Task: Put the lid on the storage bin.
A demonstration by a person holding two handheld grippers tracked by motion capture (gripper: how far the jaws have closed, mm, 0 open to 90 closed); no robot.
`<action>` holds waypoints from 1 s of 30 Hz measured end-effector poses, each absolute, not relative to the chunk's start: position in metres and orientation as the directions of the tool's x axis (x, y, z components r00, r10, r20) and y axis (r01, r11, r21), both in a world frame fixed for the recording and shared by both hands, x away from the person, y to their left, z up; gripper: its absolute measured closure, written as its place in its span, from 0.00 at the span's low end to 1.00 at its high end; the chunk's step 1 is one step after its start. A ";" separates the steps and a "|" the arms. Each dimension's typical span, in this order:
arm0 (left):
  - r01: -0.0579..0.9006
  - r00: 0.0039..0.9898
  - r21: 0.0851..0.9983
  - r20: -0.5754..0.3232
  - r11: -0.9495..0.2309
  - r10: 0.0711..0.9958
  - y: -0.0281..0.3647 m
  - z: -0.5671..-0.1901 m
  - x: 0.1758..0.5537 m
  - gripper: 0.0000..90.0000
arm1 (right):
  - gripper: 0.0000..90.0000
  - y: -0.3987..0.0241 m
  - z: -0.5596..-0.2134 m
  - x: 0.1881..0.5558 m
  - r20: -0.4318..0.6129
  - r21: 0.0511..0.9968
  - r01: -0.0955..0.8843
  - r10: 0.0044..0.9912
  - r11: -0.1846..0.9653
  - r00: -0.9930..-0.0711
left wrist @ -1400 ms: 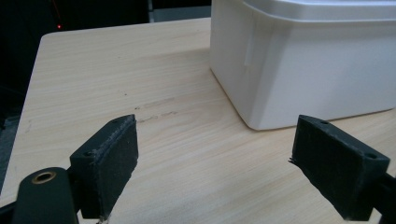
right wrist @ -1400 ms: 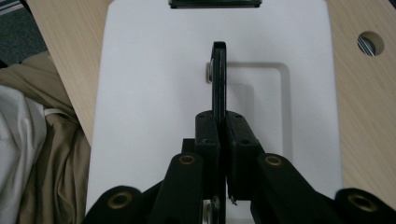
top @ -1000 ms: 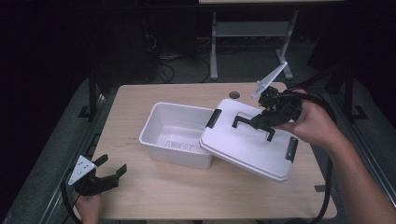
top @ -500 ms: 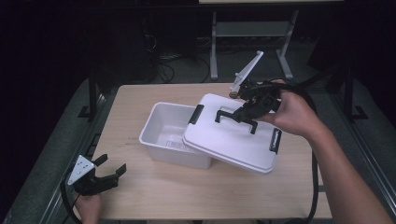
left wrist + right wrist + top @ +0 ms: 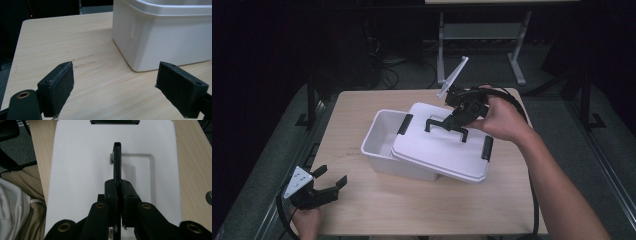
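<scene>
My left gripper (image 5: 321, 184) sits at the near left corner of the table (image 5: 362, 110) with its jaws spread wide and nothing between them, the white box (image 5: 160, 35) just beyond. Farther in, my right gripper (image 5: 453, 121) has its jaws pinched tight on the black handle (image 5: 117, 162) of the white lid (image 5: 442, 150), which hangs tilted over the right part of the box (image 5: 384, 142). To seat it well, I'd level the lid first, line its black end clips (image 5: 405, 124) up with the box rim, then lower it squarely before letting go.
</scene>
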State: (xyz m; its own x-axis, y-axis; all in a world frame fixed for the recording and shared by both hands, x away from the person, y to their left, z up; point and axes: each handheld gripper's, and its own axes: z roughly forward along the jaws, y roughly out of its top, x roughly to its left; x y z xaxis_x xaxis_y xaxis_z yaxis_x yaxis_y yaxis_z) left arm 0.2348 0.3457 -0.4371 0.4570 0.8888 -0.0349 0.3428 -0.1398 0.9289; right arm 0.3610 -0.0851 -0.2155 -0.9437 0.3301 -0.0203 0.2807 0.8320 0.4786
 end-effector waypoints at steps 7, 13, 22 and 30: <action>0.343 0.459 0.929 -0.035 -0.140 0.888 0.346 -0.437 0.235 0.15 | 0.94 -0.075 -0.221 0.367 -0.011 0.480 0.279 0.324 0.832 -0.946; 0.341 0.459 0.930 -0.035 -0.140 0.888 0.346 -0.437 0.235 0.15 | 0.94 -0.063 -0.224 0.373 -0.004 0.486 0.272 0.313 0.830 -0.950; 0.339 0.460 0.931 -0.039 -0.134 0.887 0.346 -0.437 0.235 0.15 | 0.94 -0.044 -0.228 0.383 0.001 0.481 0.261 0.297 0.837 -0.955; 0.337 0.462 0.933 -0.046 -0.128 0.886 0.346 -0.437 0.235 0.15 | 0.94 -0.029 -0.234 0.392 0.008 0.471 0.251 0.281 0.846 -0.960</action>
State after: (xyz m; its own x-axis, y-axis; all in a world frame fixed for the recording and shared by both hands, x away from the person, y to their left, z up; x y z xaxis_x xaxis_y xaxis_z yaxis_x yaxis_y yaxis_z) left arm 0.2353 0.3460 -0.4372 0.4619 0.8857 -0.0459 0.3372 -0.1275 0.9328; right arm 0.3918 -0.0285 -0.2336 -0.9597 0.2811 0.0077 0.2514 0.8455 0.4711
